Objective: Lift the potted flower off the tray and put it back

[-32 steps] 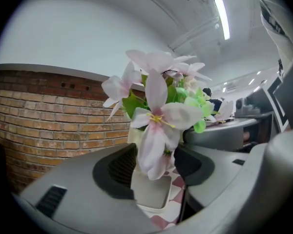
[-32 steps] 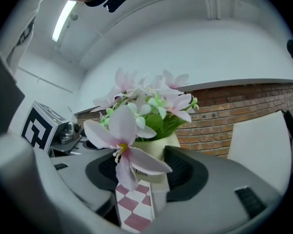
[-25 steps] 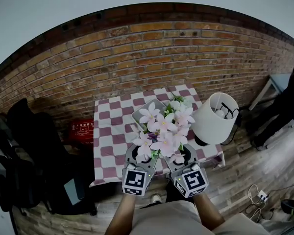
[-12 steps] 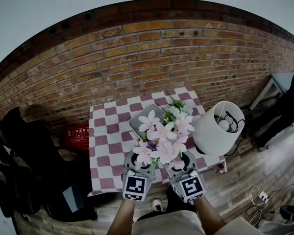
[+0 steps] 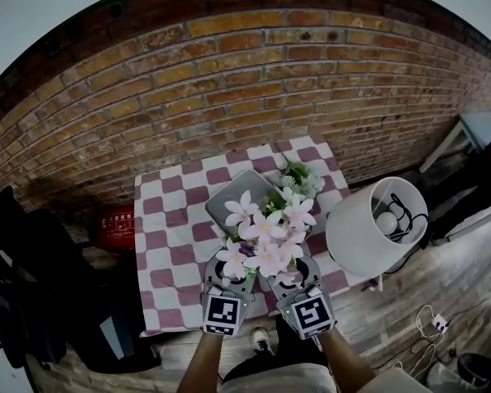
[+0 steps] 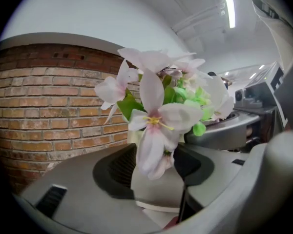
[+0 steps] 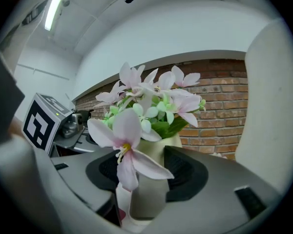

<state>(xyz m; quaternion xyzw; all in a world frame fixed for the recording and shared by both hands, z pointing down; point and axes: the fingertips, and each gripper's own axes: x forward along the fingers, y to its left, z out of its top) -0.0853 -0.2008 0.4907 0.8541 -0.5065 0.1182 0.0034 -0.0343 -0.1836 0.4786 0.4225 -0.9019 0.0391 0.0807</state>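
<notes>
Over the checkered table (image 5: 168,244), left tongs (image 5: 227,275) and right tongs (image 5: 301,275) pinch the potted flower (image 5: 266,232).

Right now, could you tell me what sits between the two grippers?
The potted flower, gripped by left gripper and right gripper alike, as the head view shows.

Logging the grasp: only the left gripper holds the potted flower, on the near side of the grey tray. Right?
No, both hold it. The right gripper view shows the potted flower clamped between the fingers of the right gripper too, alongside the left gripper, on the near side of the grey tray.
</notes>
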